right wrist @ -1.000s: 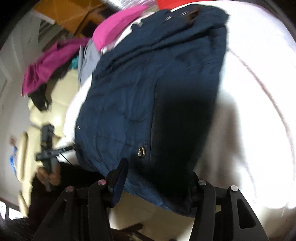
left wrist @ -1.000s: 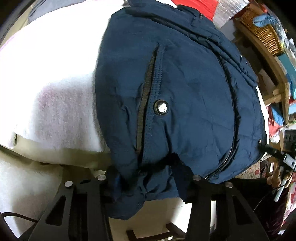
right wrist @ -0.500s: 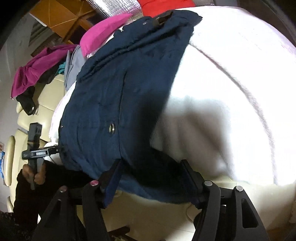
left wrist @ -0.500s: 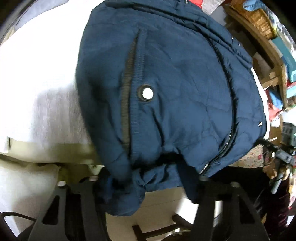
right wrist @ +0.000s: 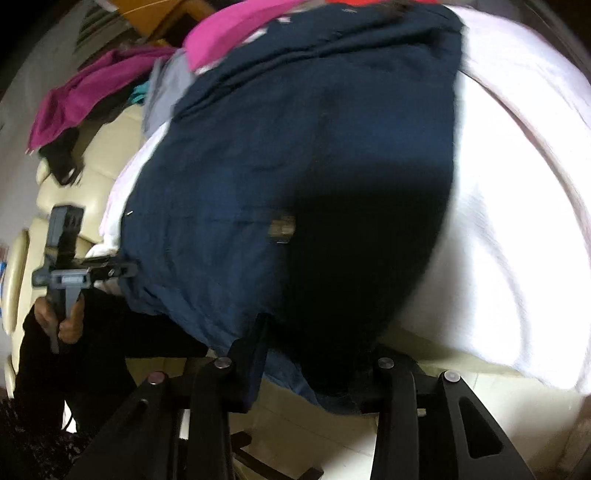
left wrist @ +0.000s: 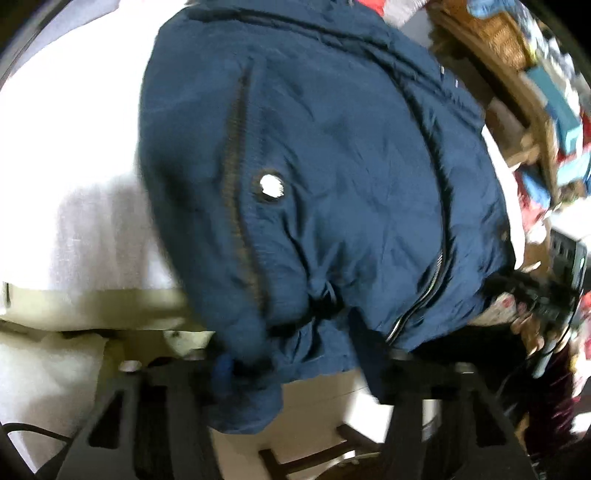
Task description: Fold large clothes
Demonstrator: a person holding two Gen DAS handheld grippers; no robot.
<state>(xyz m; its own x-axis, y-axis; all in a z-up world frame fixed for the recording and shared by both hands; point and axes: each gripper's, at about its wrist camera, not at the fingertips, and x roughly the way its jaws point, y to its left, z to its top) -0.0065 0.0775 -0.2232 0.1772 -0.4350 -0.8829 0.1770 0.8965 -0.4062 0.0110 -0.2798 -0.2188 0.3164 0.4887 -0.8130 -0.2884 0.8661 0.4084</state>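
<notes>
A dark blue padded jacket (left wrist: 332, 177) lies spread across a surface draped in a white cloth (left wrist: 74, 155), which looks like a bed or padded bench with a cream edge facing the person. The jacket's hem hangs over that near edge, and this is where both tools grip it, one at each bottom corner, probably so the lower half can be lifted evenly and carried up toward the collar in one fold. In the left wrist view, the left claw (left wrist: 295, 365) has its two fingers set wide with bunched hem fabric filling the space between them; the cloth gathers into tight creases there, which suggests it is clamped on the jacket. A round silver snap (left wrist: 271, 186) sits beside a pocket zipper, and the front zipper (left wrist: 424, 295) runs down to the hem on the right. In the right wrist view, the right claw (right wrist: 314, 373) likewise has dark hem fabric pressed between its fingers, so it appears clamped on the jacket too, though heavy shadow hides the exact contact. The other tool, held in the person's hand (right wrist: 66, 321), shows at the far left of this view, gripping the opposite corner. Pink and purple clothes (right wrist: 236, 33) are piled beyond the collar end. A wicker basket (left wrist: 491, 33) rests on a wooden shelf to the right.
</notes>
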